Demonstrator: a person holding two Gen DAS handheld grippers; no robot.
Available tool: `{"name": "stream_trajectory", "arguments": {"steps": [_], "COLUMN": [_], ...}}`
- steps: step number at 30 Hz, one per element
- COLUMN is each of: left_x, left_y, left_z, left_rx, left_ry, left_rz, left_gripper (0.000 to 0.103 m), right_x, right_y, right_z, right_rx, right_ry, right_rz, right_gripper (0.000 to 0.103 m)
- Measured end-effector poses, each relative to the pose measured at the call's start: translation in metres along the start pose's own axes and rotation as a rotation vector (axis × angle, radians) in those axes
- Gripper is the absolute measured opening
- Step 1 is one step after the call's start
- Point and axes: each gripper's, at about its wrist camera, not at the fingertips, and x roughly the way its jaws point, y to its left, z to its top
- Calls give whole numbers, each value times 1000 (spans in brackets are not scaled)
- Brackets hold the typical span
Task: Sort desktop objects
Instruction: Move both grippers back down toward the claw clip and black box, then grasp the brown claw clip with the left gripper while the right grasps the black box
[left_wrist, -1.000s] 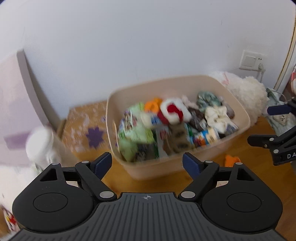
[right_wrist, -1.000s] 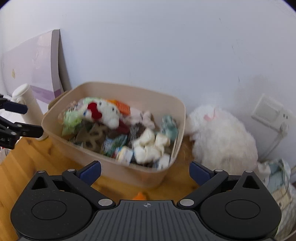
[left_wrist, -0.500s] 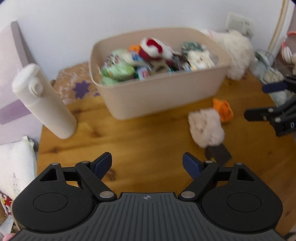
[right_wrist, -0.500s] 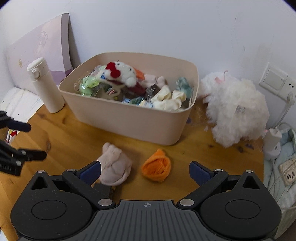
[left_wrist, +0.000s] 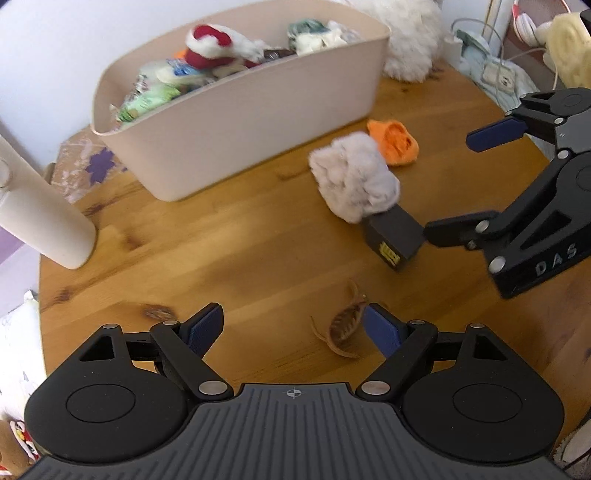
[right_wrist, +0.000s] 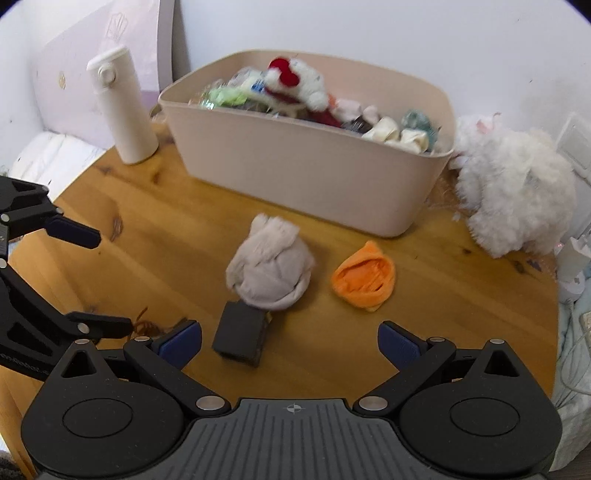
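A: Hair claw clip (left_wrist: 343, 326)?
B: On bench, near front edge, just inside left gripper (left_wrist: 293, 328)'s right jaw; jaws spread.
A: Right gripper (right_wrist: 290, 341)?
B: Spread, empty; black box (right_wrist: 240, 334) just ahead btwn jaws.

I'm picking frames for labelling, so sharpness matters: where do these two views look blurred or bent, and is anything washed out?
Left wrist view: the bin and its contents are smeared, the bottle is soft, and the table edge bows from fisheye. Right wrist view: the grey sock and bin rim are slightly blurred, the black box is sharper, and the white plush is nearly washed out.
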Motion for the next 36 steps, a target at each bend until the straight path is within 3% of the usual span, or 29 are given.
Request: {"name": "stream_trajectory", "arguments": {"steps": [10,16,20,24,28,30,36], "left_x": [30,39,44,45,44,43,40], "left_y": [-9,-5,-6,-4,-2,-2,-2], "left_z": [-8,-6,-4,-3,-1,0,-4], "left_rx": [15,-30,-29,-30,-36,-34,-35], "left_ry": [77,67,84,83,74,67,41], "left_rz": [-20,-49,-55,-72,-74,-76,-54], "left_gripper": [85,85,69,60,51,39,37], "right_x": [27,36,41,43,46,48,46], "right_y": [10,6,7,8,10,10,6], "right_z": [-6,-7,-5,-2,-2,-3,-9], "right_rx": [15,42,55,45,37,40,53], "right_ry": [47,67,75,77,92,102,106], "right_rz": [-32,-13,-9,-5,10,16,31], "right_gripper": [103,97,94,90,75,68,37]}}
